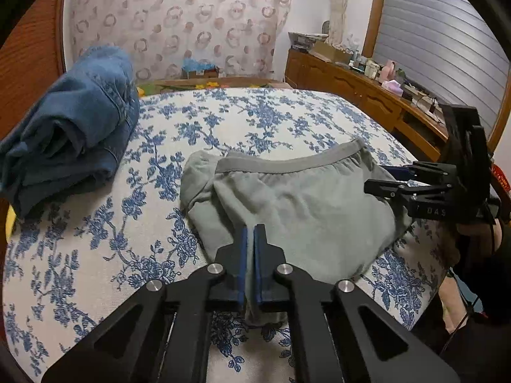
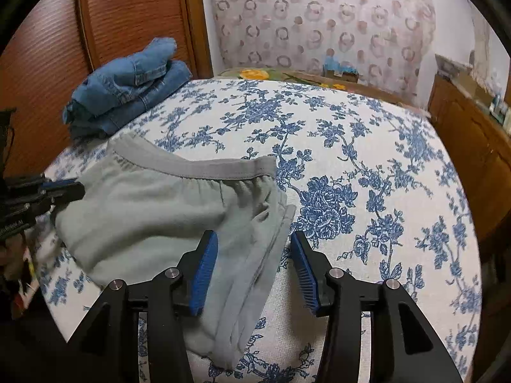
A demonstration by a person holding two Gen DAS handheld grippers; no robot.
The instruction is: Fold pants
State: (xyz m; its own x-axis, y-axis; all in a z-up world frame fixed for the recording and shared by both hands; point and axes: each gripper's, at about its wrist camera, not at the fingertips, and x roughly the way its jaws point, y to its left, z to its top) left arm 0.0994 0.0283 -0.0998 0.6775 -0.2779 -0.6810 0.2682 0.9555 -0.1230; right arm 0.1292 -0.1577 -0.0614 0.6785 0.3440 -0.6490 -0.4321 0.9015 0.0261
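Note:
Grey-green pants (image 1: 287, 204) lie folded on the floral bedspread (image 1: 95, 239), waistband at the far side; they also show in the right wrist view (image 2: 153, 210). My left gripper (image 1: 250, 233) is shut on the near edge of the pants, with cloth hanging below the blue pads. My right gripper (image 2: 254, 245) is open, its blue pads on either side of the pants' hem end, which lies flat between them. In the left wrist view the right gripper (image 1: 383, 180) is at the pants' right edge. In the right wrist view the left gripper (image 2: 72, 186) is at their left edge.
Folded blue jeans (image 1: 73, 140) sit stacked at the bed's far left by a wooden headboard (image 2: 48, 63). A wooden dresser (image 1: 367, 92) with clutter runs along the right. A patterned curtain (image 1: 179, 16) hangs behind the bed.

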